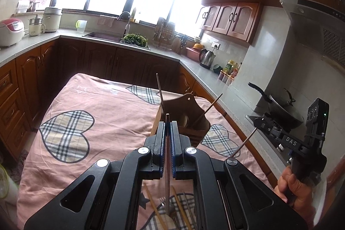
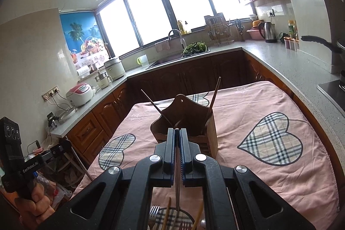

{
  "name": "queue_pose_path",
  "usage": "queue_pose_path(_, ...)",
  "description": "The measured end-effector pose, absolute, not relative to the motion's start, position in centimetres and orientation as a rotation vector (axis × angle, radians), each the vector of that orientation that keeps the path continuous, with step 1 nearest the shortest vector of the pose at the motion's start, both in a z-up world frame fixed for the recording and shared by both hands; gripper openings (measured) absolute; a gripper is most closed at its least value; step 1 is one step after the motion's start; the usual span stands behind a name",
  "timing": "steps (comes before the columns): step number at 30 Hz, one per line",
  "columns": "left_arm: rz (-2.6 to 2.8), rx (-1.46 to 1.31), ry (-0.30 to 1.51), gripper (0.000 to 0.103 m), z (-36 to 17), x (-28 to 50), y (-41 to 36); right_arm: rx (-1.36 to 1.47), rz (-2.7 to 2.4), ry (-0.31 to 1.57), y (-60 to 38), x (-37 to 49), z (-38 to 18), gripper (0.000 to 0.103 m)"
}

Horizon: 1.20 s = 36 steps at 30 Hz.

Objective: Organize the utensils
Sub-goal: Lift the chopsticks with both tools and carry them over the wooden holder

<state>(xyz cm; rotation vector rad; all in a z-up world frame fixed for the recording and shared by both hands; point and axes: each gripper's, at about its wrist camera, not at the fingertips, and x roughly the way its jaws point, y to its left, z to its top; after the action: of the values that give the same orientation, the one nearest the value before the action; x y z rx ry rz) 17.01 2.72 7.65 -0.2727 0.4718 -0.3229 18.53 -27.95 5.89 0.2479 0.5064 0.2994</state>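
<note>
Tongs of both hands are pressed together, each pair pinching one thin utensil. The left tongs [image 1: 167, 122] grip a slim metal utensil [image 1: 167, 176] whose shaft hangs down below the pads toward the loose pile; which kind it is cannot be told. The right tongs [image 2: 177, 130] hold in the same way a thin metal piece [image 2: 177, 193], gripped near its upper end so that its long part hangs free. Held like this, each piece points downward and can be lowered straight into an opening.

The wooden holder [image 2: 185, 122] stands upright on the pink cloth [image 2: 248, 105] that covers the counter, and both tongs hover just before it and a little above its rim. Two chopsticks lean out of the holder: one [image 2: 155, 106] from its left compartment, another [image 2: 213, 98] from its right one. They lean because the compartments are wide and nearly empty.

On the near side of the holder, under the tongs, the remaining utensils lie flat on the cloth: a fork [image 2: 154, 211] and pale chopsticks [image 2: 167, 217], more or less side by side. Much of the sorting seems not yet done.
</note>
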Motion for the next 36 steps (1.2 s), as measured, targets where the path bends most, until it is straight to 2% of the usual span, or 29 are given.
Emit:
queue_pose_path(13, -0.306, -0.31, 0.264, 0.003, 14.5, 23.2, 2.4, 0.286, 0.253, 0.345, -29.8, 22.7, 11.1, 0.004)
queue_pose_path(19, -0.287, -0.338, 0.218, 0.003, 15.5, 27.3, 2.1, 0.31, 0.201, 0.287, -31.2, 25.7, 12.3, 0.004)
queue_pose_path(25, -0.266, -0.358, 0.199, 0.003, 14.2, 30.8, 1.4, 0.324, 0.171, 0.284, -31.9, 28.9, 11.1, 0.004)
queue_pose_path(36, -0.237, -0.372, 0.223, 0.003, 7.5, 33.6, -0.1, 0.328, 0.165, 0.34, -31.4, 31.4, 5.1, 0.004)
